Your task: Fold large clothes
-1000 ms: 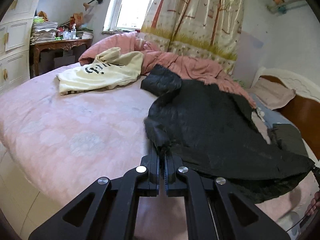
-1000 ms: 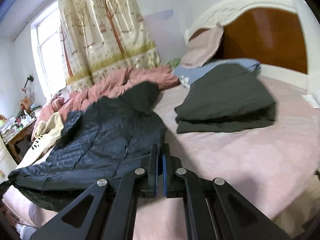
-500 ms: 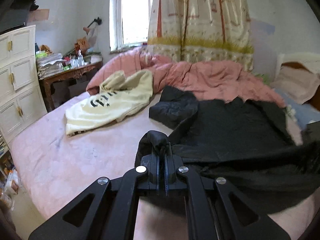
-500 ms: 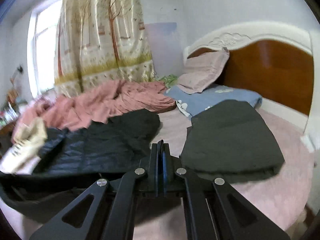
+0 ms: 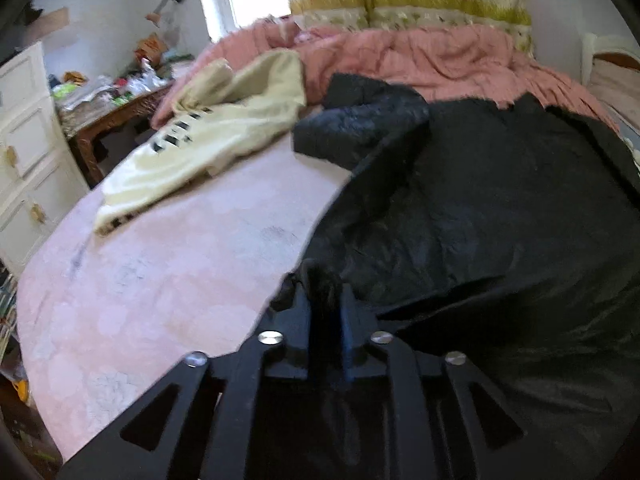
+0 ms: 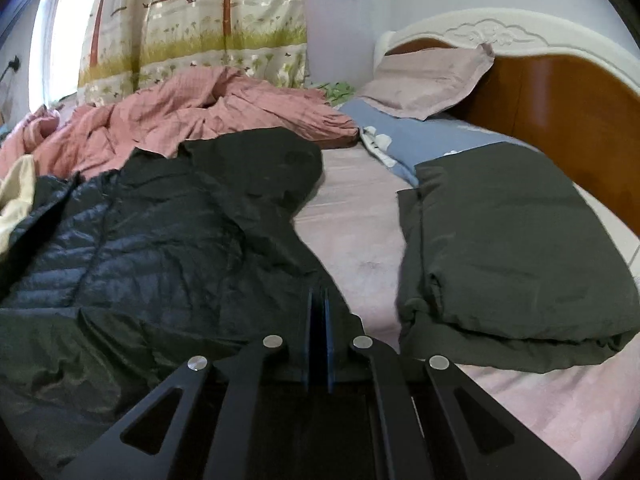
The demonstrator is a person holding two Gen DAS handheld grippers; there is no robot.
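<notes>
The left tool [image 5: 325, 304] is clenched on a bunched fold of the black jacket [image 5: 480, 208], the dark cloth pinched between its two fingers and rising just above their tips. The right tool [image 6: 318, 308] is likewise closed, its blue-padded fingers pressed together over the jacket's [image 6: 160, 232] near edge; cloth lies right at the tips, and it appears to be gripped there, though the pinch itself is hard to make out. The jacket lies spread across the pink bed [image 5: 168, 264], quilted side up toward the window end, with its smoother lining showing along the near hem and its hood or collar reaching toward the pillows. In the left view a sleeve [image 5: 356, 128] is folded up at the far side, just beside a cream hoodie [image 5: 208, 140] with dark lettering that rests on the bed's far left part. Behind both lies a crumpled pink quilt [image 6: 192, 116] along the curtain [image 6: 192, 28]. To the right of the jacket, apart from it, sits a folded dark grey garment [image 6: 508, 248], near a blue pillow [image 6: 412, 140] and a mauve pillow [image 6: 428, 80] against the wooden headboard [image 6: 560, 104]. A cluttered wooden surface [image 5: 108, 116] and a white cabinet [image 5: 24, 136] stand beyond the bed's left side.
</notes>
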